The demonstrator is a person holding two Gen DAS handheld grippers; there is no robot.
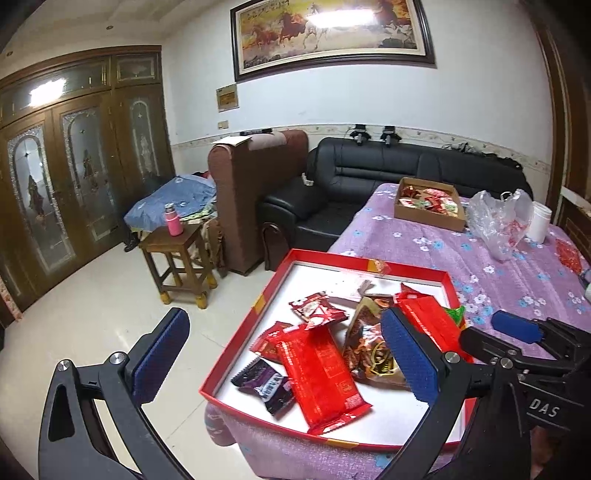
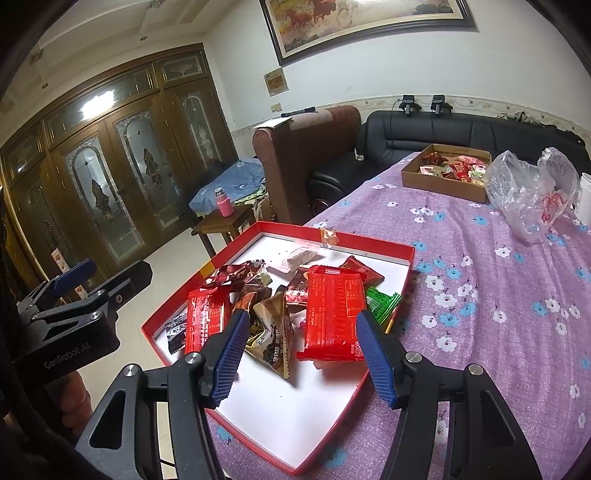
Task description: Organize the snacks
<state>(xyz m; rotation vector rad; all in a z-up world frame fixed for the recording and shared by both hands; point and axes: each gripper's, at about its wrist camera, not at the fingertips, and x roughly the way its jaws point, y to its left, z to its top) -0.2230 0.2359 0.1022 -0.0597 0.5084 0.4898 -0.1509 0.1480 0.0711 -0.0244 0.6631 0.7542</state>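
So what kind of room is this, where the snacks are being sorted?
Most likely a home living room: a black leather sofa runs along the wall under a large framed horse painting, and the red snack tray sits on a table with a purple floral cloth.

Noted glossy foil on red snack packets [image 2: 334, 314]; matt card on red tray [image 2: 380, 360]; soft printed cloth on table [image 2: 498, 295]; ribbed blue pads [image 2: 376, 363], matt black plastic on right gripper [image 2: 299, 354].
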